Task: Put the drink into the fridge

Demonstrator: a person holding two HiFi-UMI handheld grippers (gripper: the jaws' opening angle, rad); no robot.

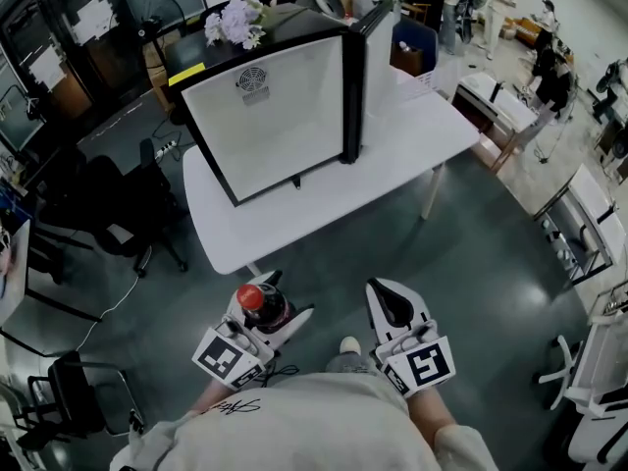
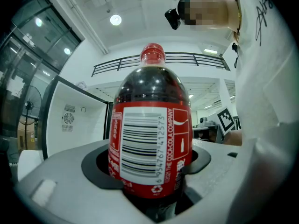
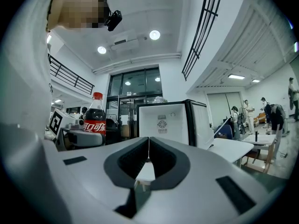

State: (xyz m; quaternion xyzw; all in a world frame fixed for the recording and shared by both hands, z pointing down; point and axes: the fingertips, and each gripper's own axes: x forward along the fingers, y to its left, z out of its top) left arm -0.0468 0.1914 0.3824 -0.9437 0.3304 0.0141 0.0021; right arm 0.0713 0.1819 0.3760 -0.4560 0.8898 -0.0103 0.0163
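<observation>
Left gripper (image 1: 280, 307) jaws are clamped on the cola bottle (image 2: 150, 139) at its label. Probably full, so heavy-ish and slick. Right gripper (image 3: 148, 157) jaws are together, empty.

Open floor (image 1: 392, 263) lies between me and the tabletop (image 1: 324, 204). The fridge (image 1: 265, 116) stands on it, white cavity facing me, bare tabletop before it. Its door (image 1: 353, 96) juts out edge-on at the right. A chair (image 1: 113, 209) stands left.
</observation>
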